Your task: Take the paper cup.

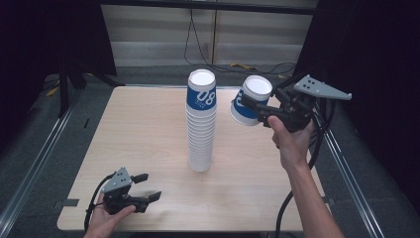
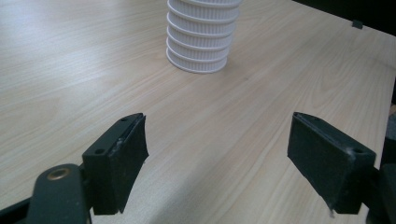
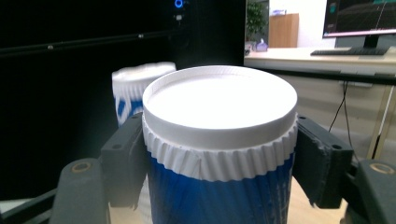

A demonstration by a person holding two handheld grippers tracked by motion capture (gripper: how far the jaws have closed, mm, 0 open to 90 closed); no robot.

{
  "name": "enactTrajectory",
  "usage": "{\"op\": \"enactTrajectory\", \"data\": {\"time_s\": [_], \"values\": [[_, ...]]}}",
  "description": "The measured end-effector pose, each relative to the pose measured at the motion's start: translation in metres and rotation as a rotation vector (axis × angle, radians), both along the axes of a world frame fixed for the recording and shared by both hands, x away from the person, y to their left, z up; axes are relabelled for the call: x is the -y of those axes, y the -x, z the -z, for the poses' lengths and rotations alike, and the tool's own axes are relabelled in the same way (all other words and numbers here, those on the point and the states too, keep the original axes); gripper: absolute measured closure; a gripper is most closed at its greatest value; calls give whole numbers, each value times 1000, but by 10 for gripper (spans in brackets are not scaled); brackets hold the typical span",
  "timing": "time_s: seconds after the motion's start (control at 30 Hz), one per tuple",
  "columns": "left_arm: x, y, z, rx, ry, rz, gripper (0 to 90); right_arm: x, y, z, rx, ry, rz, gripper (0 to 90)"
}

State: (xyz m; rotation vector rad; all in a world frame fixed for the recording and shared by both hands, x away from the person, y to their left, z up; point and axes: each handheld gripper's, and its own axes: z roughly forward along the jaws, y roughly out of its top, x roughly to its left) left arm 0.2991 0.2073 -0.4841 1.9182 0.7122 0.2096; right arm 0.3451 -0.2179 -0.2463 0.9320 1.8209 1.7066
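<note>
A tall stack of upside-down blue and white paper cups (image 1: 202, 121) stands mid-table; its ribbed lower rims (image 2: 201, 35) show in the left gripper view, its top (image 3: 135, 88) in the right gripper view. My right gripper (image 1: 250, 110) is shut on a single blue and white cup (image 1: 250, 100), held upside down and tilted, in the air to the right of the stack's top. That cup (image 3: 219, 135) sits between both pads. My left gripper (image 1: 147, 186) rests open near the table's front left corner, nothing between its pads (image 2: 126, 154).
The light wooden table (image 1: 143, 129) is bare around the stack. Cables (image 1: 297, 193) trail from the right gripper off the table's right edge. Dark curtains and metal floor rails (image 1: 29, 173) flank the table.
</note>
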Motion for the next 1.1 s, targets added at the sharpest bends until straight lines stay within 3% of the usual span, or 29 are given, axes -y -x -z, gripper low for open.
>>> {"op": "enactTrajectory", "data": {"time_s": [0.17, 0.27, 0.37, 0.47, 0.63, 0.8, 1.1], "values": [[5, 0, -6, 1, 8, 37, 200, 0, 8, 28, -35, 10, -17, 283], [8, -2, -9, -7, 1, 55, 200, 0, 12, 40, -55, 8, -27, 283], [14, -3, -16, 11, -7, 76, 200, -1, 14, 47, -70, 11, -31, 283], [22, -6, -22, 11, 19, 92, 186, -2, 19, 58, -80, 8, -52, 283], [33, -8, -23, 6, 22, 115, 169, -8, 28, 68, -101, 28, -82, 283], [42, -9, -26, 6, 61, 147, 168, -22, 37, 94, -132, 35, -134, 283], [51, -16, -51, 52, 102, 180, 182, -35, 45, 121, -178, 50, -167, 284]]}}
